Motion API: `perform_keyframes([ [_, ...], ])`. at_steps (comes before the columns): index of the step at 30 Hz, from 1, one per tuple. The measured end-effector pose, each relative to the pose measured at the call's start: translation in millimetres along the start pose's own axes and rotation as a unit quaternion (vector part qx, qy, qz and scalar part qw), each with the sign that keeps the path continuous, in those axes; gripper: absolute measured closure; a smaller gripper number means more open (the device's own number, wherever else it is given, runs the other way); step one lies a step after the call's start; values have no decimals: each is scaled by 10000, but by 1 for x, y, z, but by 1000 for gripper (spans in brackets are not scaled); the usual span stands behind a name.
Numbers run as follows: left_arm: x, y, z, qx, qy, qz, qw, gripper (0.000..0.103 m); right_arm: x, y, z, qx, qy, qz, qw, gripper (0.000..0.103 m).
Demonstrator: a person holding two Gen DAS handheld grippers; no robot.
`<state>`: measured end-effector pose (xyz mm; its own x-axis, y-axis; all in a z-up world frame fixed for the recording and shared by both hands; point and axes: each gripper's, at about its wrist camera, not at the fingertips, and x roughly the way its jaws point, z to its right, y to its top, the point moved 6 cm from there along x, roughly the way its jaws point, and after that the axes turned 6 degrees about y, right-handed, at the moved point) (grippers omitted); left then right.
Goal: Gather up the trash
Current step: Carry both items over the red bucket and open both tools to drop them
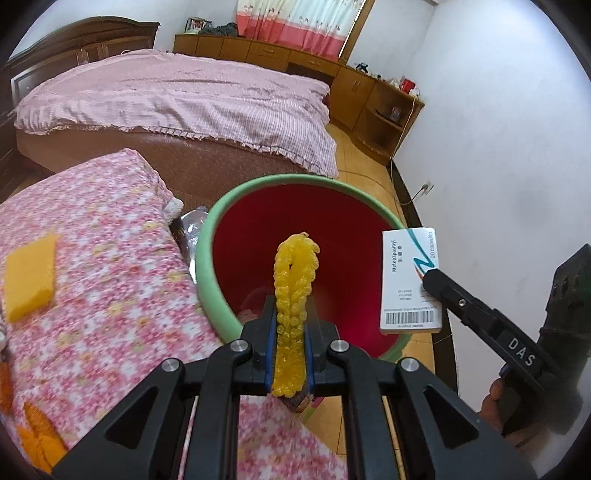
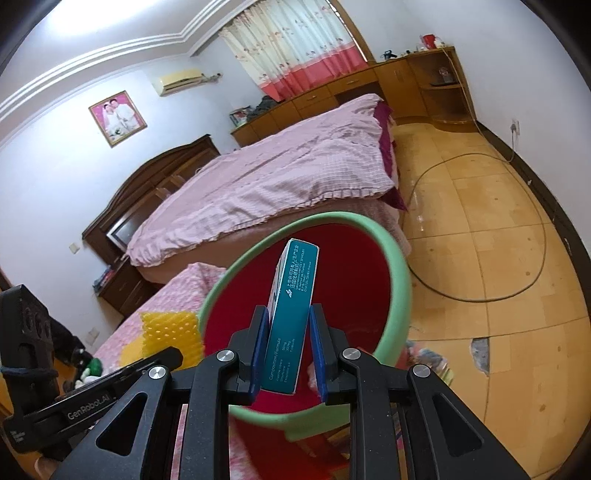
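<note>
This is a bedroom in someone's home. A wide bed (image 2: 266, 177) under a rumpled pink cover takes up most of the room, with a dark wooden headboard (image 2: 155, 184) against the wall. A framed portrait (image 2: 117, 118) hangs above it, beside an air conditioner (image 2: 179, 82). Floral curtains (image 1: 295, 22) with a red hem cover the window, and low wooden cabinets (image 1: 266, 51) run beneath them round to corner shelves (image 1: 388, 118). The floor (image 2: 480, 240) is tan tile, with a cable looped across it.
</note>
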<state>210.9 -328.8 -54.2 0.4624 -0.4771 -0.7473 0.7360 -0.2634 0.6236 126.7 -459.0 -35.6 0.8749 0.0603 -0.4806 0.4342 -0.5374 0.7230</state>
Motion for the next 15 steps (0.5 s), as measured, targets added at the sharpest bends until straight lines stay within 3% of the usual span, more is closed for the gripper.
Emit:
perform_keyframes([
  [5,18,4,7,-15,125,-107,9999,91,13,3,13,12,3,-139,9999,81],
  [9,31,9,9,-77,296,-174,9994,68,21,3,21,-27,-1,-272,9996,79],
  [10,34,10,9,-102,315,-190,9993,66,23,4,22,-41,6,-297,9995,78],
  [15,42,12,7,-215,412,-230,9987,65,29,5,25,-80,45,-373,9993,78],
])
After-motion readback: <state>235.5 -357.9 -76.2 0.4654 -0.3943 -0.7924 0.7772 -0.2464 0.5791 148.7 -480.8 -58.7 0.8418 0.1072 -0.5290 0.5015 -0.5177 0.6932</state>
